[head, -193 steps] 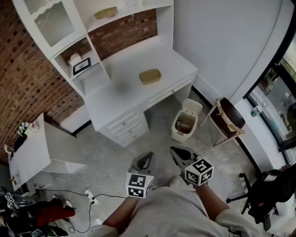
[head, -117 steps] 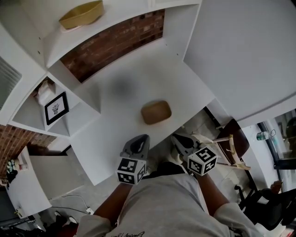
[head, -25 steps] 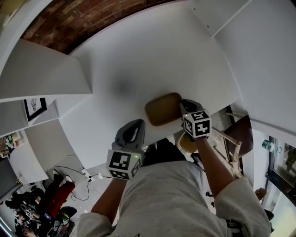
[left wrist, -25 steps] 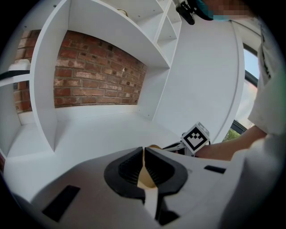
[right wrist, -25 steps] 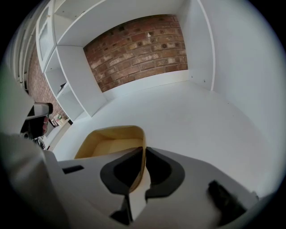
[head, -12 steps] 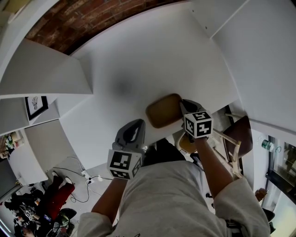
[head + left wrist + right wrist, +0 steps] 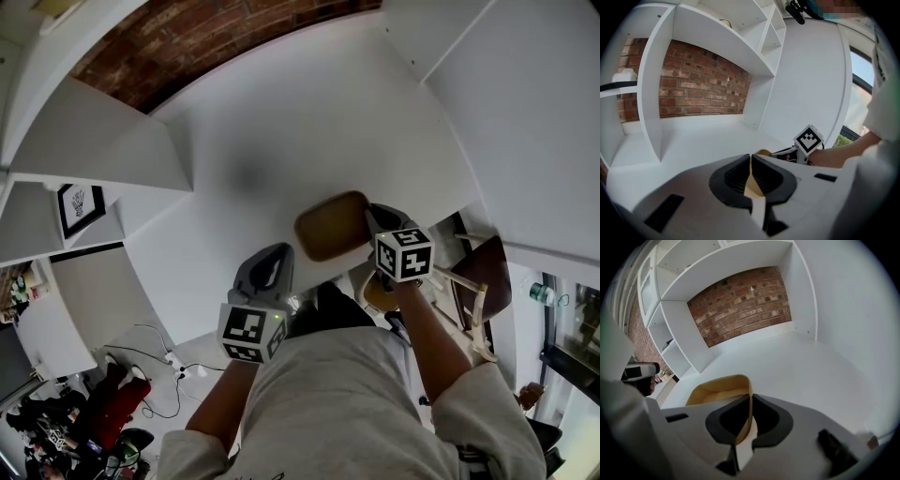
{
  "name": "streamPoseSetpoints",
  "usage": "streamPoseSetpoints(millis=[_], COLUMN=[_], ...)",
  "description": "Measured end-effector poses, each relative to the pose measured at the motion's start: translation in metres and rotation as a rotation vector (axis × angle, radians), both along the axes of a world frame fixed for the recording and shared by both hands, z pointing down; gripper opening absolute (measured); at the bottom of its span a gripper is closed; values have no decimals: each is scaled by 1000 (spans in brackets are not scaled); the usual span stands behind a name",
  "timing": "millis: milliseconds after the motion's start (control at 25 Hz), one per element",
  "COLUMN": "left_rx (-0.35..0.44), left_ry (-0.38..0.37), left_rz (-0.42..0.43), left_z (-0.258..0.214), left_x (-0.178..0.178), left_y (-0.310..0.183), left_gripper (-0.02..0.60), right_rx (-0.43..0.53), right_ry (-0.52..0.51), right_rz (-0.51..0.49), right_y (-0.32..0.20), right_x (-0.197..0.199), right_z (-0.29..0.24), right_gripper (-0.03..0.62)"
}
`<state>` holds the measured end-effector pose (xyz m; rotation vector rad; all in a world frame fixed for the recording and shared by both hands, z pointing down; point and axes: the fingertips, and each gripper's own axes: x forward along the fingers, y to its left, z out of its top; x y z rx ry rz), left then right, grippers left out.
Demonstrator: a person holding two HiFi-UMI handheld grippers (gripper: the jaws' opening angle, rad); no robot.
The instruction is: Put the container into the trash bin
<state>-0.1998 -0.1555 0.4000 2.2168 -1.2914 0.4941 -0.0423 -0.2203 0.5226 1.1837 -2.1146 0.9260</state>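
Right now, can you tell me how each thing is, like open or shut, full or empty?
Container: upright, empty, sitting on the desk, one wall pinched.
Right gripper: shut on the container's wall.
Left gripper: shut, holding nothing, by the desk's front edge.
Picture frame: standing on a shelf.
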Motion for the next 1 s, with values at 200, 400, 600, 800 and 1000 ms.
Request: streamPoseSetpoints(millis=[200,400,600,800,1000], left_rx=[13,22,41,57,66], left_ry=[3,11,29,38,43], left_rz=[8,18,39,62,113], left_z=[-6,-9,-17,-22,-25], left_x=[-6,-11,-9,-11,-8], left_y=[11,26,38,53,71], left_gripper=[26,26,26,26,26], right_rx=[10,12,13,17,25], right_ry=[-11,-17,-27,-25,-18], right_rz=[11,36,71,101,141], right_y=[12,32,54,78,104], right_x=[-5,-6,-6,-4,0], right_z=[-9,-15,-21,-27,-32], right_gripper=[37,37,37,37,37])
